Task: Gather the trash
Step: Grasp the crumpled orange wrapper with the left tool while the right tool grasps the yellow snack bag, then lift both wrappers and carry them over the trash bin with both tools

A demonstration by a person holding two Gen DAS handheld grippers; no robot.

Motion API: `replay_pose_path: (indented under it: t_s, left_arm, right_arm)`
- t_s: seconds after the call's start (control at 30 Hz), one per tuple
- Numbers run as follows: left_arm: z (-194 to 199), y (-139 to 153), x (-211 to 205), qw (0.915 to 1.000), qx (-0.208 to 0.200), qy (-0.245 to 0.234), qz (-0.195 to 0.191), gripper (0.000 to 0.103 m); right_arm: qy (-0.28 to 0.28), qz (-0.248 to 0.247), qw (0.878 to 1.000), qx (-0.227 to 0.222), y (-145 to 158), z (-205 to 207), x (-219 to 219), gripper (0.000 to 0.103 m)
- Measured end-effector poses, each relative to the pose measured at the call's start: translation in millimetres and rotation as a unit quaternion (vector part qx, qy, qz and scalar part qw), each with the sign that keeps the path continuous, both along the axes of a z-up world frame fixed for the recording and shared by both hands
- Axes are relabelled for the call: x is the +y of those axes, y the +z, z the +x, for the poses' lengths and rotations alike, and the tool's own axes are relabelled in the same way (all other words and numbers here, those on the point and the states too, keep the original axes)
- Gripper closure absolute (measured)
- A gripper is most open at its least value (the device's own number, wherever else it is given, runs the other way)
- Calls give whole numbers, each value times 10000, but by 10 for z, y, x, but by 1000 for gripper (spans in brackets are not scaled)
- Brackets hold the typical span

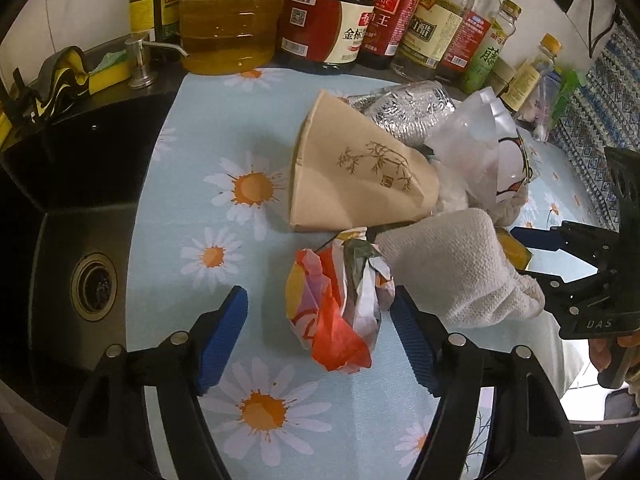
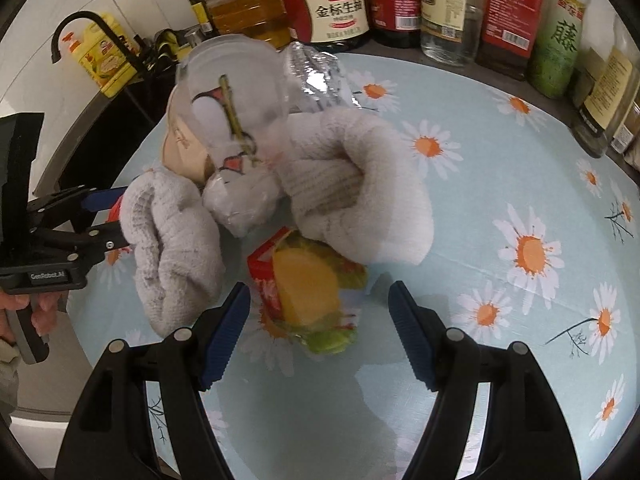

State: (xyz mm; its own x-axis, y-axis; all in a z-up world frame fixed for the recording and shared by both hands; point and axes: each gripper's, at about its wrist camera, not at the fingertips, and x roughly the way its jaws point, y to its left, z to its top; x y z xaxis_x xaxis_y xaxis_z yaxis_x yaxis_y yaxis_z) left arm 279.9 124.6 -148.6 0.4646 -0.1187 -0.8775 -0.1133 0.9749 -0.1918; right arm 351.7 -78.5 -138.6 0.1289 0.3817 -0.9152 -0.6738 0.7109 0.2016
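Daisy tablecloth [image 1: 192, 128] under scattered trash; my left gripper [image 1: 320, 332] spread around the crumpled wrapper [image 1: 336, 304], right gripper [image 2: 320, 328] spread around the snack packet [image 2: 308, 292], ready to clamp.

Pale-blue tablecloth [image 1: 168, 216] is showing white-and-orange daisies; ahead of the blue-padded claw [image 1: 320, 334], crumpled orange-red-white wrapper [image 1: 336, 312] is lying

We see a counter [image 1: 224, 216] under a pale blue daisy-print cover, strewn with trash: a crumpled orange-and-white wrapper [image 1: 336, 304], a brown paper bag [image 1: 352, 184], a silver foil pouch [image 1: 404, 108], a clear plastic cup [image 2: 236, 120], a yellow-green snack packet [image 2: 312, 292] and a grey-white towel [image 2: 360, 184]. Condiment bottles [image 1: 320, 20] line its back edge.
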Motion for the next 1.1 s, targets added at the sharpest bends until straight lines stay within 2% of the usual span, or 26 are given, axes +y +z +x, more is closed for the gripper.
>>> replay_pose_path:
  t_s: [0.23, 0.27, 0.37, 0.5, 1.1]
  left_arm:
    - [18, -18, -29, 10000, -5, -39, 29, 55]
    - [20, -19, -38, 10000, -4, -47, 49, 55]
    - [13, -13, -50, 10000, -27, -52, 64, 59]
    - [7, -16, -62, 10000, -35, -57, 72, 59]
    - [-217, 121, -117, 9997, -229, 45, 25, 59]
  right_arm:
    - [137, -98, 9996, -235, -18, -16, 60, 32]
    - [162, -102, 9995, -268, -21, -22, 66, 32]
    - [220, -102, 9989, -395, -12, -54, 81, 44]
    - [308, -83, 9984, -460, -14, -93, 70, 45]
    - [-2, 102, 9989, -467, 157, -191, -146, 45]
